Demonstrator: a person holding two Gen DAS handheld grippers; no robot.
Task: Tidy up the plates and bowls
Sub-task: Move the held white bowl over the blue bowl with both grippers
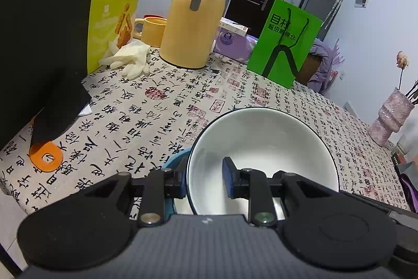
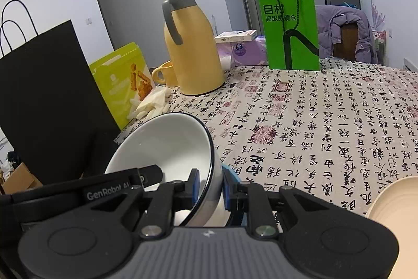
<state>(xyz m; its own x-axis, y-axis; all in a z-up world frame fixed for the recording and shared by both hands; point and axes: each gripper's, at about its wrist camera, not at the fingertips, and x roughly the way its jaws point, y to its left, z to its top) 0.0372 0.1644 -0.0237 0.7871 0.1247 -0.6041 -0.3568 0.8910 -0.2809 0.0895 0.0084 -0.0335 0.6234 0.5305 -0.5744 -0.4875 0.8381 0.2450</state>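
While "GenRobot AI" marks the left tool (image 2: 146,178), both tools clamped on 1 white bowl (image 1: 263,158).

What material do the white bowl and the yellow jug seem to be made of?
White bowl: probably glazed ceramic; glossy surface with soft reflections and a thin dark rim line. Yellow jug: matte coating, plastic or painted metal, I cannot tell which; the grey handle looks like plastic.
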